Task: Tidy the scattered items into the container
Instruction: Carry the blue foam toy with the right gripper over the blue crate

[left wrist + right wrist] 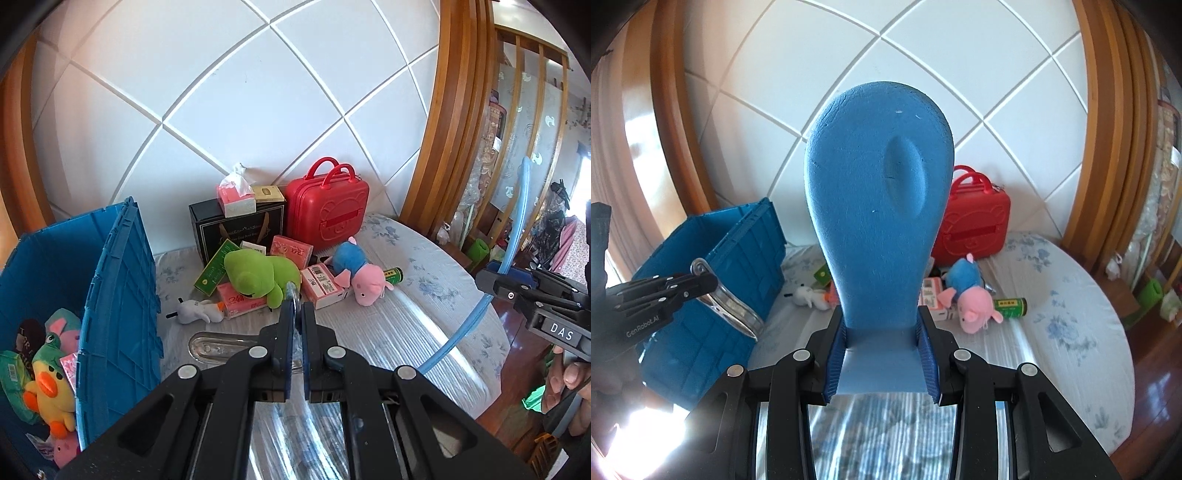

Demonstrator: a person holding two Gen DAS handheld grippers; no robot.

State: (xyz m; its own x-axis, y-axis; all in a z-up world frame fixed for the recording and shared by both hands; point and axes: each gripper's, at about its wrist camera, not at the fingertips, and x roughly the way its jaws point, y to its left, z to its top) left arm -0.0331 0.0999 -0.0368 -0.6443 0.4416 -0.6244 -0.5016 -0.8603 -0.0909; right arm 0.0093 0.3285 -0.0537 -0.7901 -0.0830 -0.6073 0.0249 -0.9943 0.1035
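My right hand-held gripper pinched a blue foam paddle, raised upright. My left hand-held gripper clamped a clear curved piece beside the blue crate.

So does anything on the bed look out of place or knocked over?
Yes. The plush toys lie toppled among boxes: the green one sprawls over pink boxes, the pig lies on its side by a fallen green can, and a small white toy has tipped over.

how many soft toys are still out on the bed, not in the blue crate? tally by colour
green soft toy: 1
white soft toy: 1
blue and pink pig soft toy: 1
total: 3
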